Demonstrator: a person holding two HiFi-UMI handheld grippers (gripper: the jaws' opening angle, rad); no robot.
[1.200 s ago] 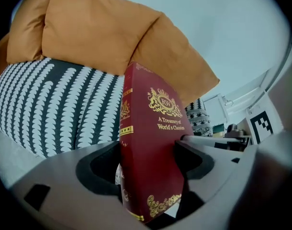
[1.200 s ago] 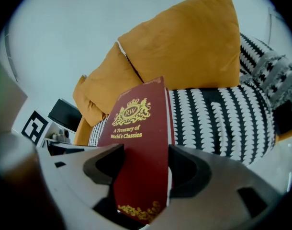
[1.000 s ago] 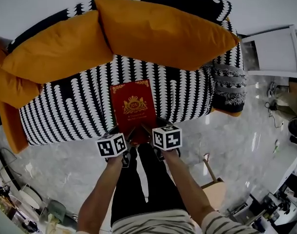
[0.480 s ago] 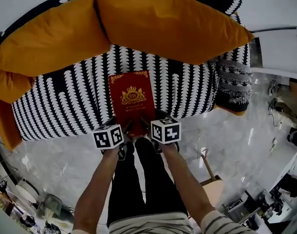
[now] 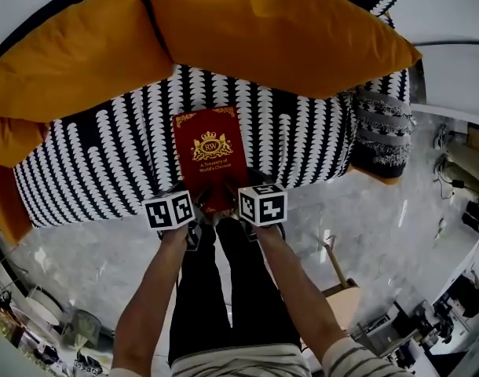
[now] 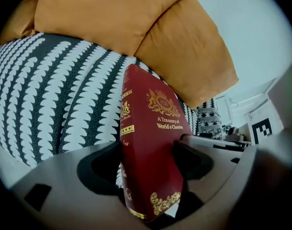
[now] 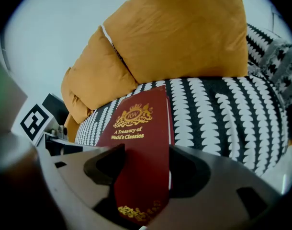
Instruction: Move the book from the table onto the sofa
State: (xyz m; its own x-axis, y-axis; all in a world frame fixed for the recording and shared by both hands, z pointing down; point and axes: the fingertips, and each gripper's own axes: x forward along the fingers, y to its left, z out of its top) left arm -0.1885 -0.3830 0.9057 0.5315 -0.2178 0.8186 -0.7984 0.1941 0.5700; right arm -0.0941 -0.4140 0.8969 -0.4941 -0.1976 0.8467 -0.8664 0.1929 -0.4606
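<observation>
Two grippers sharing weight: left gripper [image 5: 197, 207], right gripper [image 5: 236, 201] fingers clamping near end of dark red hardback book [image 5: 209, 151], holding it cover-up over black-and-white patterned sofa [image 5: 98, 167], likely for flat set-down.

Striped shirt [image 5: 247, 363], black trousers [image 5: 224, 305], white cube [image 5: 169, 210] with black square markers on left gripper [image 5: 197, 204], matching cube [image 5: 263, 205] on right gripper [image 5: 233, 200], grey jaws.

The left forearm [image 5: 149, 289] and right forearm [image 5: 296, 285] are bare and reach forward and down, drawing together toward the wrists. The left gripper [image 5: 200, 209] and right gripper [image 5: 235, 204] sit side by side, both pointing steeply downward. Each has its jaws set wide and clamped on the near end of the book [image 5: 210, 157].
</observation>
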